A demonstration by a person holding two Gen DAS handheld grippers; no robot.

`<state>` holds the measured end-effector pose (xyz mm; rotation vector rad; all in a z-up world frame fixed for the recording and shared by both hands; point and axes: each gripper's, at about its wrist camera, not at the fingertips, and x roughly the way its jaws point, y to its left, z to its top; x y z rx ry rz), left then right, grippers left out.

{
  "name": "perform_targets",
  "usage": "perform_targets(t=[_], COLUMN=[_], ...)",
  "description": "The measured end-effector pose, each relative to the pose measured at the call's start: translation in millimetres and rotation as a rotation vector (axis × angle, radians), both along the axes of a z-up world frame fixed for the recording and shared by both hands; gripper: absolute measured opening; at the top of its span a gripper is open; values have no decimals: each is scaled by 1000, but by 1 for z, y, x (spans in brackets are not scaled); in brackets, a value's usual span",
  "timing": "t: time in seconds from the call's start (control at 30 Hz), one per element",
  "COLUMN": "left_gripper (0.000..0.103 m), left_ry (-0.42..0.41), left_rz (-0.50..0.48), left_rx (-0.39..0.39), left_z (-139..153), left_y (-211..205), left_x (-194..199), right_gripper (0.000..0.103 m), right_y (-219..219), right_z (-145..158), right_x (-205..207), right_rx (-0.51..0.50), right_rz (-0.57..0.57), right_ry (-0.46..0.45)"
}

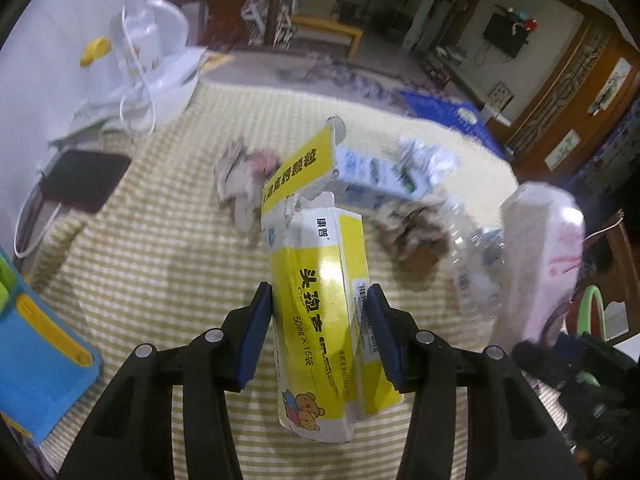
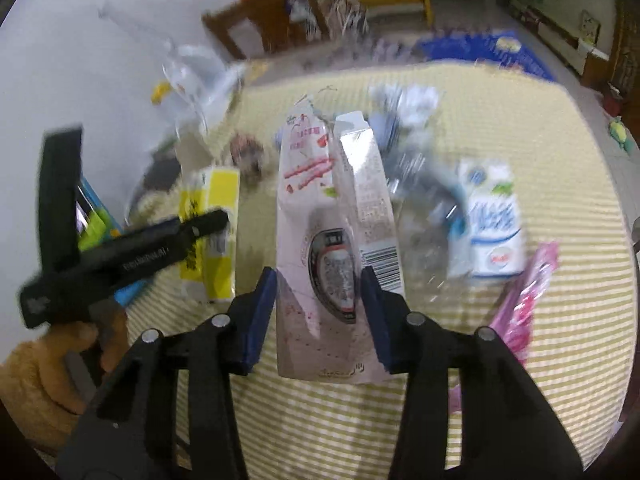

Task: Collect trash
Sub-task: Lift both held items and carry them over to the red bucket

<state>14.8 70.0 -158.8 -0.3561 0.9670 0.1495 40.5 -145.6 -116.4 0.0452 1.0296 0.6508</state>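
Left wrist view: left gripper (image 1: 320, 332) clamped with both blue pads on a yellow and white medicine box (image 1: 320, 300), which stands tilted with its torn flap up, lifted clear of the yellow striped tablecloth (image 1: 160, 240). Beyond the box, a crumpled wad of paper (image 1: 240, 180); right of the box, a blue and white carton (image 1: 376, 176) lying flat, a brown crumpled scrap (image 1: 416, 244) and a clear plastic bottle (image 1: 476, 256). Further right of the box, a pink and white carton (image 1: 540, 256), blurred, raised above the cloth. Far left of the box, a white appliance with a cord (image 1: 160, 52), a dark flat case (image 1: 84, 180) and a blue and yellow toy (image 1: 36, 344) at the cloth's edge. Right wrist view: right gripper (image 2: 318, 320) closed about halfway, pads pressing both sides of the pink and white carton (image 2: 320, 220), which points away from the camera with its barcode side to the right. Left of the carton, the medicine box (image 2: 212, 232) held in the other gripper (image 2: 120, 256), gripped by a hand (image 2: 84, 344) in a tan fuzzy sleeve (image 2: 28, 392). Right of the carton, the clear bottle (image 2: 424, 200), blurred, the blue and white carton (image 2: 496, 220) and a pink wrapper (image 2: 524, 300) on the cloth.
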Motion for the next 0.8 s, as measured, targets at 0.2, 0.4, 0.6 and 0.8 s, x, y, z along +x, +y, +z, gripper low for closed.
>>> perform_targets(t=[0.2, 0.4, 0.6, 0.8], left_gripper=[46, 46, 46, 46], left_ry=[-86, -140, -153, -174], left_rz=[-57, -122, -189, -238], left_rx=[13, 24, 46, 72], left_z=[33, 52, 60, 66], left_y=[-18, -46, -79, -110], left_x=[9, 17, 22, 24], right_gripper=[43, 43, 43, 43], right_y=[-35, -58, -89, -109], right_z=[41, 51, 52, 52], right_x=[2, 0, 0, 4], right_rx=[66, 74, 89, 74], right_rz=[-90, -145, -206, -237], right_ry=[-120, -158, -170, -179])
